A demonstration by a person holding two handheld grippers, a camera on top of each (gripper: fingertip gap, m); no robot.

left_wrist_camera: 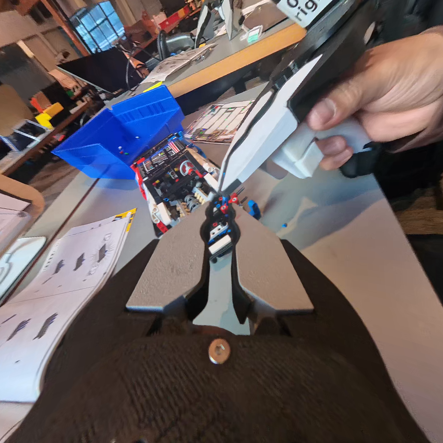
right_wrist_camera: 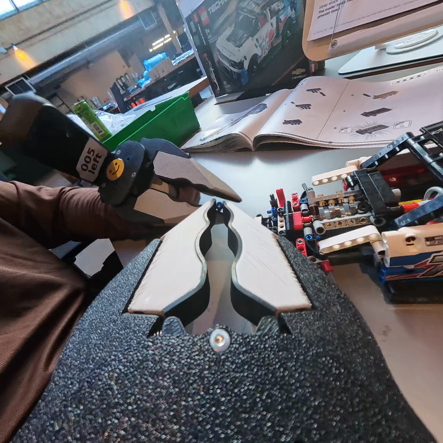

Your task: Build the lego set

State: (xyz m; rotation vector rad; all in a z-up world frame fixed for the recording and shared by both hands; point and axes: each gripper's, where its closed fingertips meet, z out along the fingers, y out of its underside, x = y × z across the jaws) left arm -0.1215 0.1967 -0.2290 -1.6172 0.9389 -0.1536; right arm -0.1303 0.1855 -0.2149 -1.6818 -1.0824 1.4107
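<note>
While the half-built car (right_wrist_camera: pixel 374 215) lies on the grey table (right_wrist_camera: pixel 251 167), the step in hand looks like fitting a small pin into a loose sub-assembly held above the table, clear of the car. An open instruction book (right_wrist_camera: pixel 311 115) lies behind the car, the set's box (right_wrist_camera: pixel 251 43) stands beyond it, and a blue bin (left_wrist_camera: pixel 119 139) and a green bin (right_wrist_camera: pixel 167 119) sit at the table's far side; more benches and clutter fill a workshop behind.

The left gripper (left_wrist_camera: pixel 219 225) is closed down on a small block of parts (left_wrist_camera: pixel 219 242), white, black, blue and red, its fingers nearly together around it. The right gripper (right_wrist_camera: pixel 219 206) is almost closed, pinching a tiny blue pin (right_wrist_camera: pixel 218 205) at its tips, which meet the front of that block.

Next, I judge, the pin must be lined up with a hole and pressed straight in while the left holds firm.
</note>
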